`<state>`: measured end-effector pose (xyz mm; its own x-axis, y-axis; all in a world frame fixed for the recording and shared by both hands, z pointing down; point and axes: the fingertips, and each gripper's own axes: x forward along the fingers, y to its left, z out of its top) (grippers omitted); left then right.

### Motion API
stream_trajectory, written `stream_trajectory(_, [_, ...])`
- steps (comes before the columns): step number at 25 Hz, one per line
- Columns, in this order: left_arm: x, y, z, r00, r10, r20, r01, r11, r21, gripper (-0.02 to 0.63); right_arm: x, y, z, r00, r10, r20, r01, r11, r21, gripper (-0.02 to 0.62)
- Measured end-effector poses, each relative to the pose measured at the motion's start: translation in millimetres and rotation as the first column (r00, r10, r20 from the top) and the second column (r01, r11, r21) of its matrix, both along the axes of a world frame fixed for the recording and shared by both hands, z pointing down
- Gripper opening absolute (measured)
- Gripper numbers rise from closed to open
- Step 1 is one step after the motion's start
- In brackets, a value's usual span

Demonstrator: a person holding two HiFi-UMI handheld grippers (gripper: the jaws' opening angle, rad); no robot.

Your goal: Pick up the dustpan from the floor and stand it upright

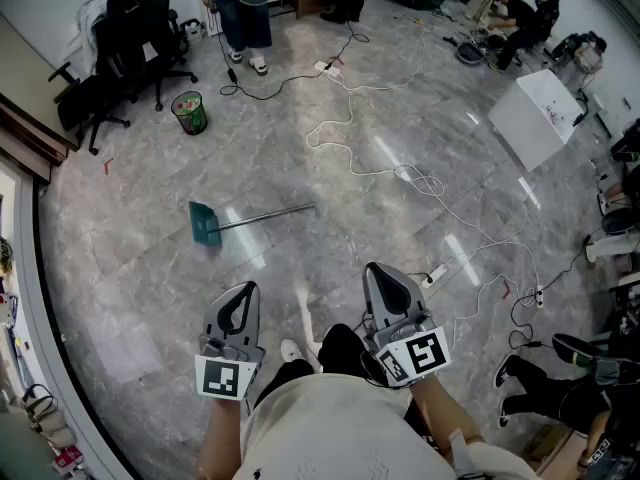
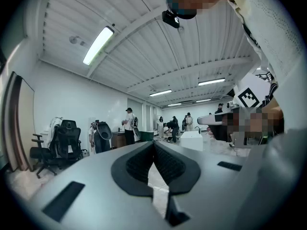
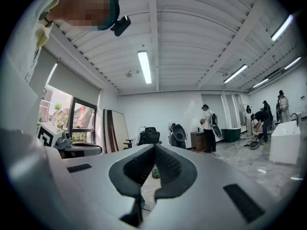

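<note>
Dustpan [image 1: 205,224] lies flat on the floor [image 1: 150,298] at centre-left of the head view, well above both grippers, its handle [image 1: 268,213] running rightward. Left gripper [image 1: 243,293] sits nearer the teal scoop end, right gripper [image 1: 380,271] nearer the handle's tip; both have jaws pressed together, empty

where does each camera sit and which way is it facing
Head view: on the person's head, aimed steeply down at the floor and dustpan; shows left gripper, right gripper, torso.
Left gripper view: on the left gripper, level across the room; shows its shut jaws, the right gripper's marker cube.
Right gripper view: on the right gripper, level toward the office chairs; shows its shut jaws.
Shared: both gripper views show the chairs.
</note>
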<state>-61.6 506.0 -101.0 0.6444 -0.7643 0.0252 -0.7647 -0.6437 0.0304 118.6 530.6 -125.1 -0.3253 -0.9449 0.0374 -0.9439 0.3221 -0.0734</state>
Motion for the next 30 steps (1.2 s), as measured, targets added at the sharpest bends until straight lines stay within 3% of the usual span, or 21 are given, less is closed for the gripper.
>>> stream_trajectory(3, [-3.2, -10.9, 3.2, 0.999, 0.026, 0.029, -0.026, 1.0, 0.01, 0.011, -9.8, -6.7, 0.6, 1.0, -0.004, -0.023, 0.005, 1.0, 0.015, 0.017])
stream_trajectory(7, [12.4, -40.2, 3.6, 0.999, 0.041, 0.004, -0.041, 0.999, 0.006, 0.011, 4.6, -35.5, -2.3, 1.0, 0.01, -0.021, -0.009, 1.0, 0.03, 0.017])
stream_trajectory(12, [59.5, -104.6, 15.8, 0.994, 0.074, 0.081, -0.074, 0.997, 0.003, 0.011, 55.9, -93.8, 14.6, 0.999, 0.034, 0.0, -0.034, 0.999, 0.005, 0.017])
stream_trajectory(15, [98.6, -154.7, 17.0, 0.997, 0.065, 0.05, -0.065, 0.998, -0.003, 0.011, 95.0, -142.8, 23.1, 0.999, 0.034, 0.015, -0.034, 0.999, -0.009, 0.017])
stream_trajectory(20, [159.7, -232.2, 22.9, 0.996, 0.038, 0.085, -0.037, 0.999, -0.011, 0.011, 154.7, -228.3, 31.2, 0.999, -0.019, 0.048, 0.021, 0.999, -0.043, 0.017])
stream_trajectory(28, [226.3, -329.7, 45.0, 0.982, 0.092, 0.165, -0.084, 0.995, -0.051, 0.011, 201.4, -338.4, 43.1, 0.997, -0.076, 0.011, 0.076, 0.995, -0.057, 0.017])
stream_trajectory(30, [236.7, -355.0, 60.0, 0.952, 0.161, 0.261, -0.156, 0.987, -0.039, 0.011, 206.3, -361.7, 51.8, 0.997, -0.071, -0.007, 0.07, 0.996, -0.06, 0.017])
